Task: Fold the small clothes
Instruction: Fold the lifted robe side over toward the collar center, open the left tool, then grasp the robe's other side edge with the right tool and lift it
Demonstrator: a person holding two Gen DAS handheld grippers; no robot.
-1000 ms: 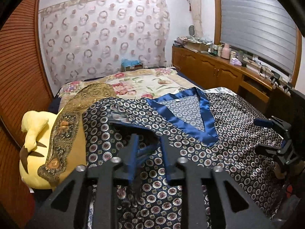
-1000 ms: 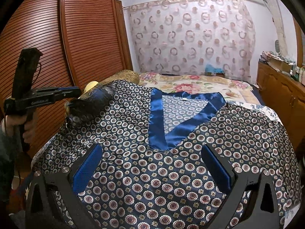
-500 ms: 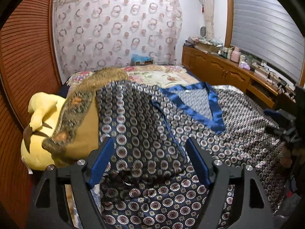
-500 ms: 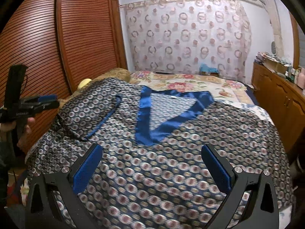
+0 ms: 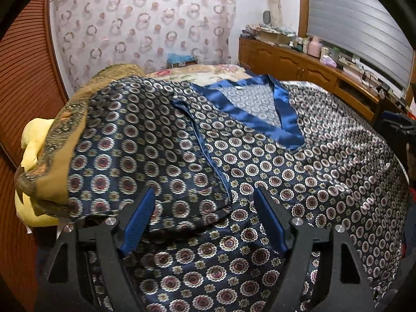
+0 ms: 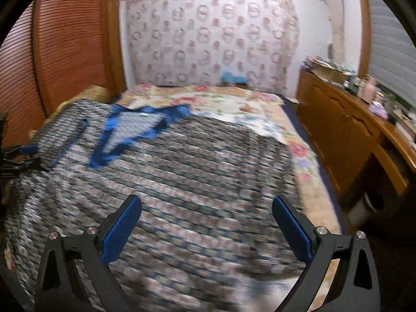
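The patterned garment lies spread across the bed, its left sleeve now folded inward; the left gripper, pinching it a second ago, gapes wide; the right gripper stays wide, swung toward the garment's right edge.

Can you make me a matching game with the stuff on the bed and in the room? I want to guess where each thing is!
Things:
1. patterned shirt
2. yellow plush toy
3. pink bottle
4. left gripper

Places or states:
A. on the wooden cabinet by the window
B. open, holding nothing
C. spread on the bed, one sleeve folded in
D. at the bed's left edge, under a brown cloth

Pairs: 1-C, 2-D, 3-A, 4-B
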